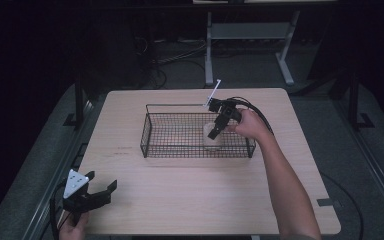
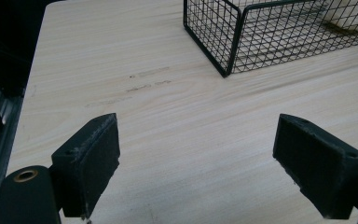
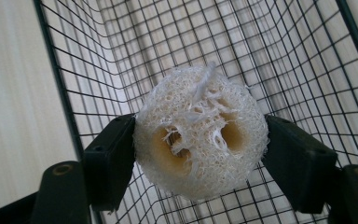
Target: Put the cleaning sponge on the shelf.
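Loofah sponge is sitting pinched in my right tool, inside the wire basket at frame centre, probably for dropping; my left tool is waiting wide over the desk.

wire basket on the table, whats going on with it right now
A person works at a wooden table with a gripper in each hand. The right gripper reaches down into the black wire basket and is shut on a pale loofah sponge, one pad on each side of it. The left gripper sits open near the table's front left corner, away from the basket, with nothing between its fingers.
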